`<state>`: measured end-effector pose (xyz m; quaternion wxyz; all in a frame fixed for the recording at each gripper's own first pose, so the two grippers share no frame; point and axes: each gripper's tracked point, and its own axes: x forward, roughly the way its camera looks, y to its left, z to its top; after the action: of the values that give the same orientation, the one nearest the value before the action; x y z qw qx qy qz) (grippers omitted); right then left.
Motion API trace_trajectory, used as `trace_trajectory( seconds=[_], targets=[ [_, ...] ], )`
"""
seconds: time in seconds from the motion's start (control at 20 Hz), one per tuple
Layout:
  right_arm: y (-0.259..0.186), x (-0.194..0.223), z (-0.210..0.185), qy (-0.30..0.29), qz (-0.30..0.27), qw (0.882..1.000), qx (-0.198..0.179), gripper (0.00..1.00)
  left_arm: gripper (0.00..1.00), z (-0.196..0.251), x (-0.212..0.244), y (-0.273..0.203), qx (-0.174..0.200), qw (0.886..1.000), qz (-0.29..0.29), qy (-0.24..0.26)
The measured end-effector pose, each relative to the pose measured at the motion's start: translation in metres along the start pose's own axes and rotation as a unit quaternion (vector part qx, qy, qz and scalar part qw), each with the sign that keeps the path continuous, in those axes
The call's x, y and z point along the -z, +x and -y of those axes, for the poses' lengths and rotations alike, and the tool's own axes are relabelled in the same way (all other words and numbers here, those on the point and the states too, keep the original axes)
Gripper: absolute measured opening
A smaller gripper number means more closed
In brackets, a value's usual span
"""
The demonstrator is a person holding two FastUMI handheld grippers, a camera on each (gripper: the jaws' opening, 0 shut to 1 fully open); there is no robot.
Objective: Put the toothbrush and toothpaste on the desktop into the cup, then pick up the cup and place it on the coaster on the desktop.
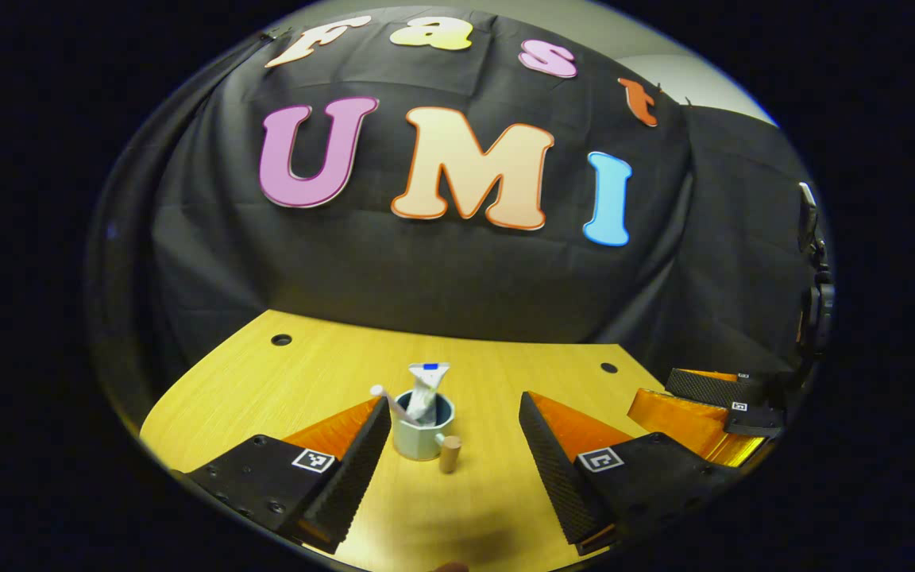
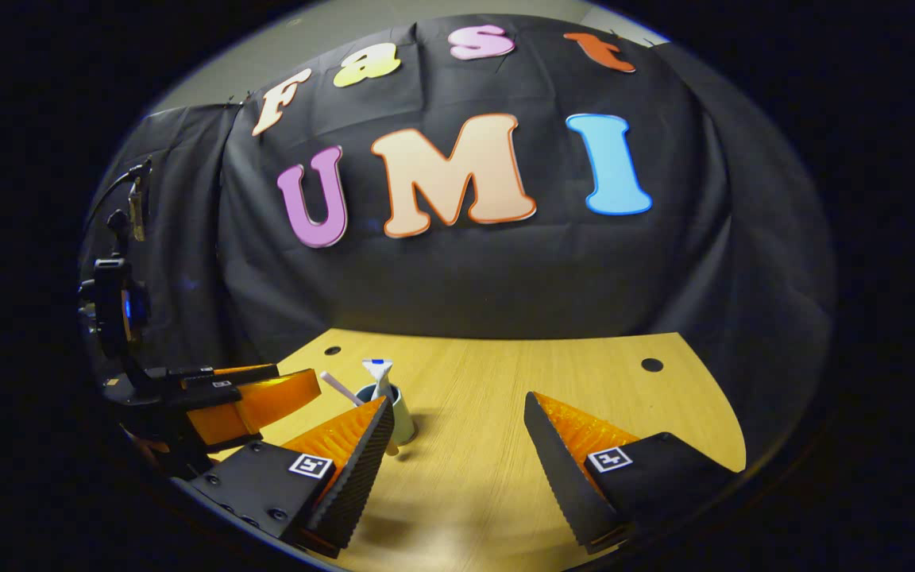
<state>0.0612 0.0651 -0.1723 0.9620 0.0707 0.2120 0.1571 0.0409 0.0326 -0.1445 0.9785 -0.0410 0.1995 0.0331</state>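
Note:
A pale cup [image 1: 419, 437] with a teal inside and a wooden handle [image 1: 449, 454] stands upright on the yellow wooden desktop [image 1: 267, 389]. A white toothpaste tube [image 1: 428, 389] and a white toothbrush [image 1: 388, 400] stick out of it. My left gripper [image 1: 453, 401] is open, and the cup stands just ahead between its spread fingers, touching neither. In the right gripper view the cup [image 2: 404, 419] is partly hidden behind the left finger of my open right gripper [image 2: 457, 401], with the toothpaste tube [image 2: 379, 376] and toothbrush [image 2: 340, 387] above it. Nothing is between either gripper's fingers.
The right gripper [image 1: 712, 405] shows at the right of the left gripper view, and the left gripper [image 2: 251, 401] at the left of the right gripper view. The desktop has small round holes [image 1: 281, 340] [image 2: 651, 365] near its far edge, where the black cloth wall rises.

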Motion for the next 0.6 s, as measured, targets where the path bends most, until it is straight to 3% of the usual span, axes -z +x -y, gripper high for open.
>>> trace_trajectory(
  seconds=[0.6],
  targets=[
    [-0.066, -0.086, 0.054, 0.019, 0.126, 0.990, 0.065, 1.00, 0.94, 0.057, -0.043, -0.017, 0.054, 0.997, 0.048, 0.020]
  ],
)
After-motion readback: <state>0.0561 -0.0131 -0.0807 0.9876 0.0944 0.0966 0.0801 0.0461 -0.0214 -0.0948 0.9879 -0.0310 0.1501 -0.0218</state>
